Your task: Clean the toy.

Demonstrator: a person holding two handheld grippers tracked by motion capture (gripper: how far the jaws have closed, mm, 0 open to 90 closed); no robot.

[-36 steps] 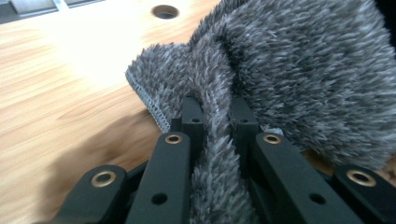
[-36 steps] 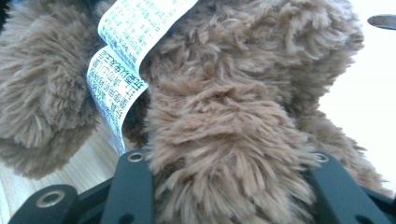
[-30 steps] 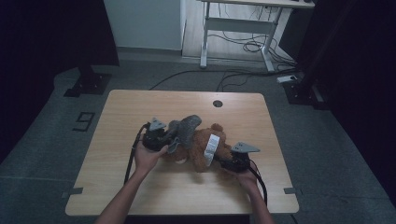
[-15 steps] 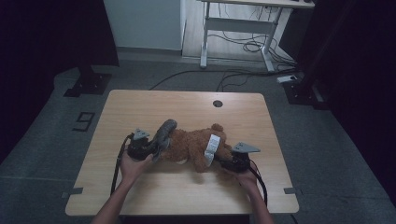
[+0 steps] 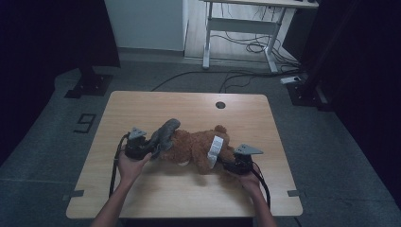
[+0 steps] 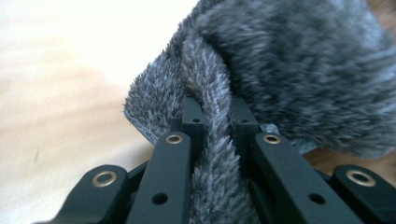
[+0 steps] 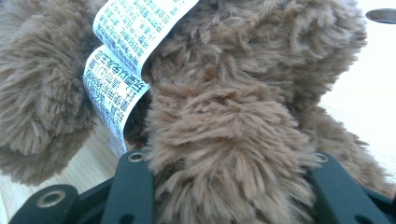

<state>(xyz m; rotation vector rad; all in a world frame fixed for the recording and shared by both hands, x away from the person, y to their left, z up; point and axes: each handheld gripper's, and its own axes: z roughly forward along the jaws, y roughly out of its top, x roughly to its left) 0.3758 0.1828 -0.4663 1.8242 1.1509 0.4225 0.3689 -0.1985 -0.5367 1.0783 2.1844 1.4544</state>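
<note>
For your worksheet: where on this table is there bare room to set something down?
Free: the table's far strip around the round hole, and the near strip between the forearms. Crowded: the middle, where the brown plush toy and grey cloth lie.

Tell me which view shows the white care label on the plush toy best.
The right gripper view: the white care label hangs close up, its printed lines visible against the brown plush toy. The high view shows the label as a small white strip. The left gripper view looks at the grey fabric pinched there.

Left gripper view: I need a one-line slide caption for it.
Left gripper with fingers shut on a fold of grey plush fabric above the pale wooden table.
</note>
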